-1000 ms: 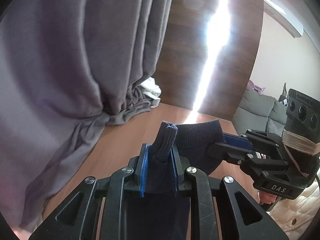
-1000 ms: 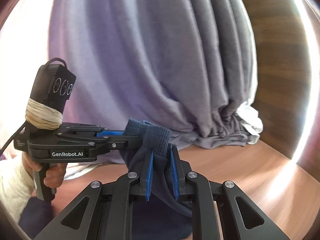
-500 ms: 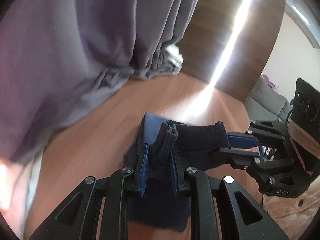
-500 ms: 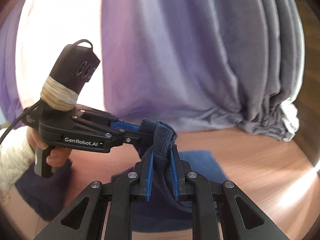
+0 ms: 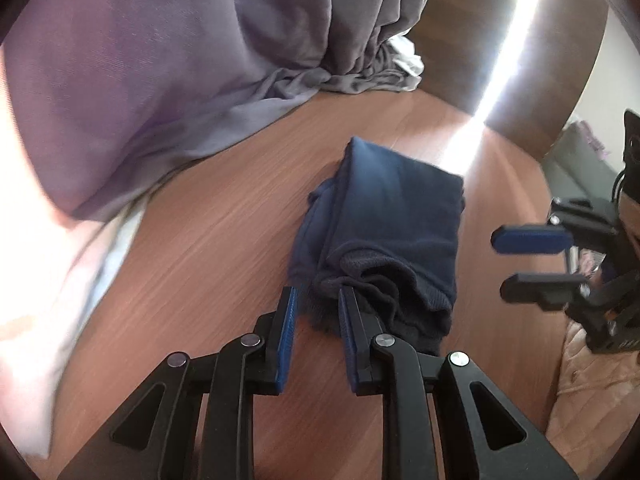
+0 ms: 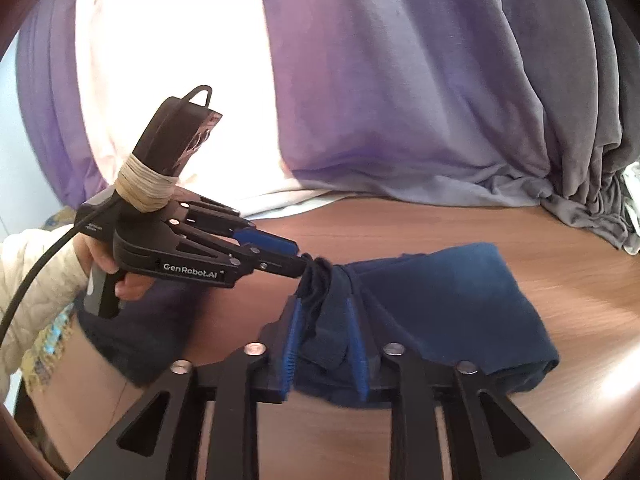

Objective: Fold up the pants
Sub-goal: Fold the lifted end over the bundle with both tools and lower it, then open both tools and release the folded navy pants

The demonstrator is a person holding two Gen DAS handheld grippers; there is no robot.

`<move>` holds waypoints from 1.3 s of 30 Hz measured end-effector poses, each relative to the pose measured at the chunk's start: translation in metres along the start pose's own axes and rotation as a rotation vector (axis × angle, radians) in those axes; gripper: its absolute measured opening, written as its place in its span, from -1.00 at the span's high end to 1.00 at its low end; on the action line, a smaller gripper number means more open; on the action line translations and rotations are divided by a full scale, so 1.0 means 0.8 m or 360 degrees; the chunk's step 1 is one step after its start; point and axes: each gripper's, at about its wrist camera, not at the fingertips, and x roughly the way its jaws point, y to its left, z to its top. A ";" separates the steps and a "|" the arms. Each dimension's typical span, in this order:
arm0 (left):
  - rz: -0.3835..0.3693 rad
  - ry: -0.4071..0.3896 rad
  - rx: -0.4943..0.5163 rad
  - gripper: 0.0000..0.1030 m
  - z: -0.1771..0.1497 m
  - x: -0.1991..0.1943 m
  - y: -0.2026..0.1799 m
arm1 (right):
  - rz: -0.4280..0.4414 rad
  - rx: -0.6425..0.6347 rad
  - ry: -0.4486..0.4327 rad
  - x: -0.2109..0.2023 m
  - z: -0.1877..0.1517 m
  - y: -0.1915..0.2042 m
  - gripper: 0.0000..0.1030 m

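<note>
The navy pants (image 5: 396,216) lie folded on the wooden surface (image 5: 224,216), soft, light and limp. Both the left claw (image 5: 316,304) and right claw (image 6: 325,312) are seen parted, gripping nothing. The ribbed cuff bunched at the near end is judged the firmest hold.

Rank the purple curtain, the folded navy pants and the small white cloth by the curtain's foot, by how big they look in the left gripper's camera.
1. Purple curtain, by far the largest.
2. Navy pants.
3. White cloth, smallest, though it lies farther from the camera and is partly hidden by the curtain, so its true size is unsure.
</note>
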 end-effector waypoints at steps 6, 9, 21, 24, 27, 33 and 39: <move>-0.0070 -0.0071 -0.0191 0.47 -0.016 -0.017 -0.006 | -0.0015 0.0050 0.0005 0.004 -0.007 -0.009 0.45; -0.0134 -0.0097 -0.0265 0.48 -0.011 -0.008 -0.006 | -0.0026 0.0049 0.0035 0.021 -0.012 -0.016 0.45; -0.0027 0.0063 -0.0420 0.45 -0.023 0.053 0.005 | 0.0110 -0.0003 0.0240 0.077 -0.044 -0.011 0.45; -0.0018 0.0068 -0.0491 0.37 -0.031 0.056 0.010 | 0.0147 0.0011 0.0252 0.082 -0.045 -0.013 0.45; 0.0064 0.0046 -0.0530 0.25 -0.034 0.050 0.006 | 0.0175 -0.0019 0.0257 0.081 -0.046 -0.011 0.30; 0.0379 -0.0037 -0.0648 0.21 -0.045 0.013 -0.022 | 0.0275 -0.0069 0.0271 0.050 -0.044 -0.014 0.24; 0.0551 -0.0240 -0.0865 -0.11 -0.055 -0.032 -0.076 | 0.0125 0.0018 0.0039 -0.021 -0.034 -0.070 -0.12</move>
